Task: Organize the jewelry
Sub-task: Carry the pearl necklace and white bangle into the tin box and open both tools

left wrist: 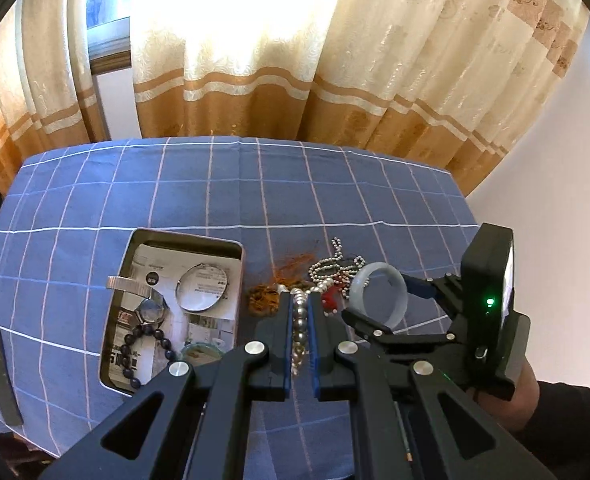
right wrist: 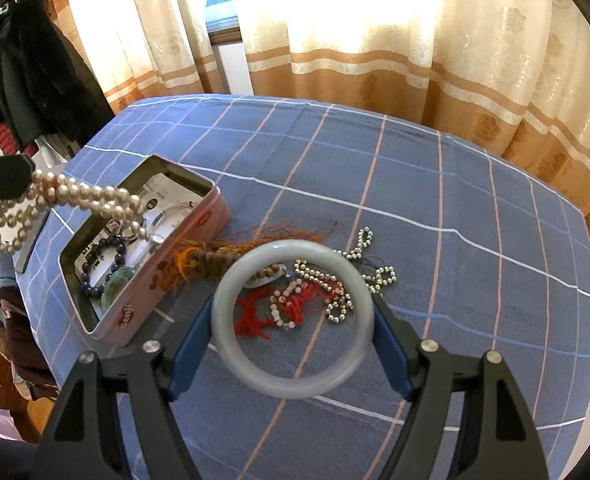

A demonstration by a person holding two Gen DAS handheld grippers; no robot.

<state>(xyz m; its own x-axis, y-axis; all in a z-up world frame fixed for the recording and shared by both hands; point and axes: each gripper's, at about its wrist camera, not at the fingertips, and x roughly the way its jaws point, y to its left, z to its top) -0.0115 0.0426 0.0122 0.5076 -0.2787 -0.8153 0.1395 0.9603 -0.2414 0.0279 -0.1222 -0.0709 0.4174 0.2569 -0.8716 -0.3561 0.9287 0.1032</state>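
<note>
My left gripper (left wrist: 299, 300) is shut on a pearl necklace (left wrist: 299, 322); in the right wrist view the pearls (right wrist: 75, 196) hang from it above the open pink tin (right wrist: 211, 220). My right gripper (right wrist: 293, 304) is shut on a pale jade bangle (right wrist: 231, 344), held above the table; the bangle also shows in the left wrist view (left wrist: 359, 286). The tin (left wrist: 127, 248) holds a watch (left wrist: 149, 312), a dark bead bracelet (left wrist: 163, 340), a clear ring (left wrist: 203, 290) and a green piece (right wrist: 117, 280).
On the blue checked cloth (right wrist: 455, 280) right of the tin lie an orange tassel with brown beads (right wrist: 215, 256), red cord pieces (right wrist: 251, 320) and silver bead chains (right wrist: 375, 272). A dark flat bar (left wrist: 1, 376) lies at the table's left edge. Curtains hang behind.
</note>
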